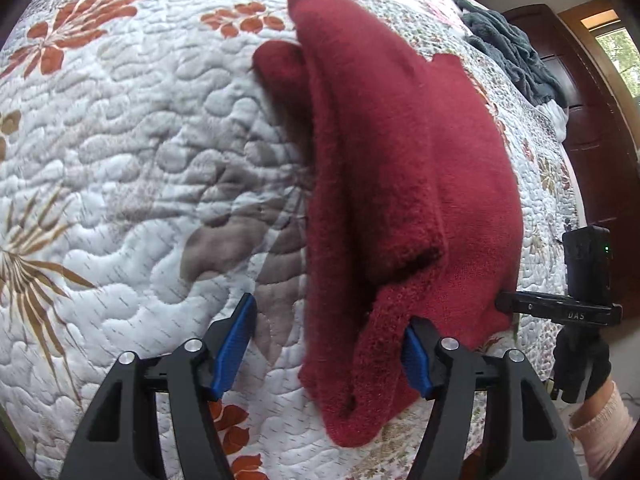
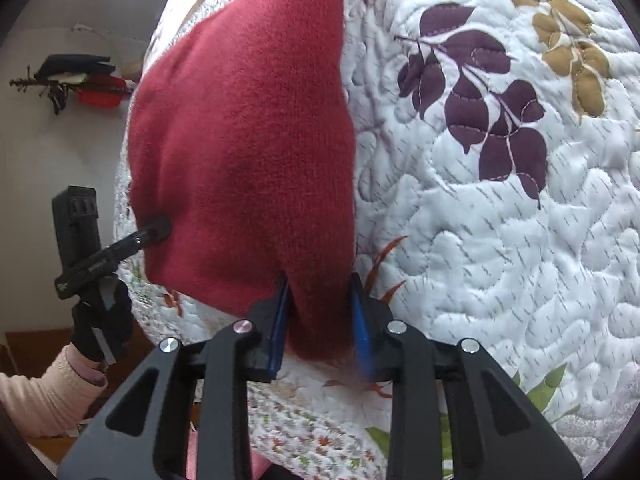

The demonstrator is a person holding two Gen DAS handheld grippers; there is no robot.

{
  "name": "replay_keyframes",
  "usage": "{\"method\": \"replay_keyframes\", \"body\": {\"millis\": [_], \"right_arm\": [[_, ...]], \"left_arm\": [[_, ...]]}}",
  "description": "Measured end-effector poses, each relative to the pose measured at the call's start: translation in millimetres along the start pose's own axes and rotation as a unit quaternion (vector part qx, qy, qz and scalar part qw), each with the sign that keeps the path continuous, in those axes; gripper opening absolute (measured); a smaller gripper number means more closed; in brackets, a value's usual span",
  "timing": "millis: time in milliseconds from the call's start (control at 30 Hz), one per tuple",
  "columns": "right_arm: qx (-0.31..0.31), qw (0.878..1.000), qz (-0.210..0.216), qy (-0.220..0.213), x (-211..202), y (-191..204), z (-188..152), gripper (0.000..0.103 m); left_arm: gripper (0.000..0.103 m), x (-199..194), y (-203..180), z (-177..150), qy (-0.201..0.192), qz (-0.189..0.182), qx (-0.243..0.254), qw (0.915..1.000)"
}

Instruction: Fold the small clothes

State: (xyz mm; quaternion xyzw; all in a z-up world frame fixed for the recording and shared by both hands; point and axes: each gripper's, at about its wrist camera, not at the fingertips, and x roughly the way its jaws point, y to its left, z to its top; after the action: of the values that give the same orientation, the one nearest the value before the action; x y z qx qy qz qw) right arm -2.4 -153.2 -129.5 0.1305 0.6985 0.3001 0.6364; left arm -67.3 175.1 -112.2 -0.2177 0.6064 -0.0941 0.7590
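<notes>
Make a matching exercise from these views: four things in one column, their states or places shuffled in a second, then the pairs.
1 left gripper
2 right gripper
3 red knitted garment
4 dark grey fleece

A heaped at the far edge of the floral quilt
B fingers spread apart
C lifted above the quilt
D clamped on fabric

Pairs: 1-B, 2-D, 3-C, 4-A

My work lies on a bed under a white quilt [image 1: 120, 168] stitched with rust, tan and purple leaves; the red sweater [image 1: 392, 184] rests on it, partly lifted; a dark grey towel [image 1: 508, 52] sits crumpled near its far edge.
</notes>
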Motion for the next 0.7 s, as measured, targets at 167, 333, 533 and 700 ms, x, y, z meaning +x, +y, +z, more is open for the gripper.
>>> {"method": "replay_keyframes", "body": {"millis": [167,333,533,700], "right_arm": [[-0.016,0.999,-0.032,-0.005,-3.5,18.4,1.8,0.034],[-0.053,0.991,-0.116,-0.041,-24.7,44.0,-8.0,0.066],[-0.075,0.975,-0.196,-0.066,-33.4,67.3,-8.7,0.082],[-0.081,0.963,-0.244,-0.077,-35.7,85.6,-5.5,0.088]], "left_arm": [[0.068,-5.5,-3.9,0.2,0.001,0.010,-0.005,0.9999],[0.067,-29.1,-25.3,-3.8,-0.022,0.063,0.008,0.9978],[0.071,-50.2,-39.4,-8.4,-0.043,0.110,-0.016,0.9929],[0.072,-60.9,-60.1,-17.3,-0.053,0.155,-0.006,0.9865]]}}
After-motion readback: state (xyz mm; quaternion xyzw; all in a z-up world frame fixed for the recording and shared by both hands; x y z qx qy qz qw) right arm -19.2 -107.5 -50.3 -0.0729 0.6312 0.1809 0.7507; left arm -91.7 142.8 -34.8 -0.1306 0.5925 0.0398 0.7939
